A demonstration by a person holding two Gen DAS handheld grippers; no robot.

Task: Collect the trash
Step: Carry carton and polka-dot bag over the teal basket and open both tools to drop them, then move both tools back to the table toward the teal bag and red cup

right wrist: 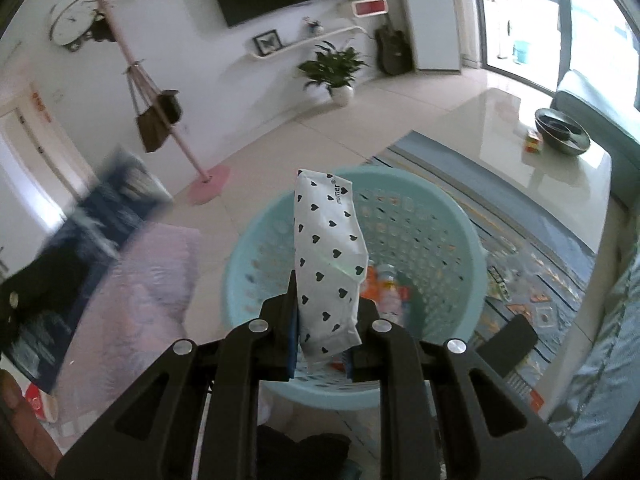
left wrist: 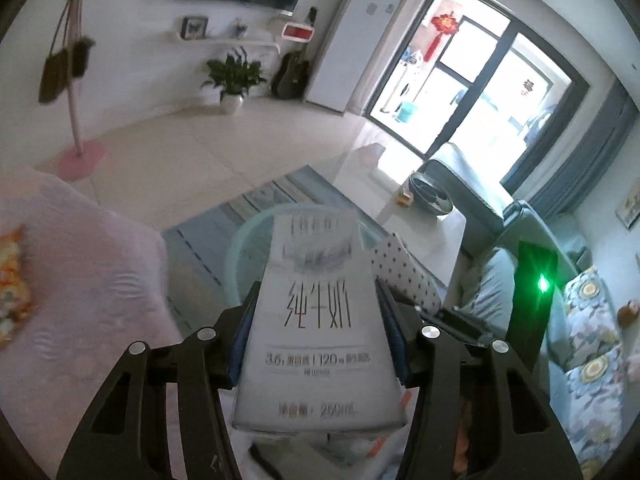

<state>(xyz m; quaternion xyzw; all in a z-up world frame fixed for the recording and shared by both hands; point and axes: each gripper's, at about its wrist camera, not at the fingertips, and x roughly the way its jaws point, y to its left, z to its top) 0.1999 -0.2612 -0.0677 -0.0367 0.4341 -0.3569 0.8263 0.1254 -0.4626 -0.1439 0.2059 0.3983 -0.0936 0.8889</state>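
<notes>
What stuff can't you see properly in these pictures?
- Basket bottom, right wrist view: the heart-print packet and right tongs cover part of the trash inside.
- Basket rim, left wrist view: mostly behind the milk carton.
- Dark thing at the left, right wrist view: too blurred to name.

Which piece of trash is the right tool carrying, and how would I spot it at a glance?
Find the round pale-turquoise perforated basket on the floor by the patterned blue rug. Above its near rim, the right tool is shut on a soft white packet standing upright. Its small black hearts set it apart from the rigid, text-printed milk carton gripped in the left tool.
</notes>
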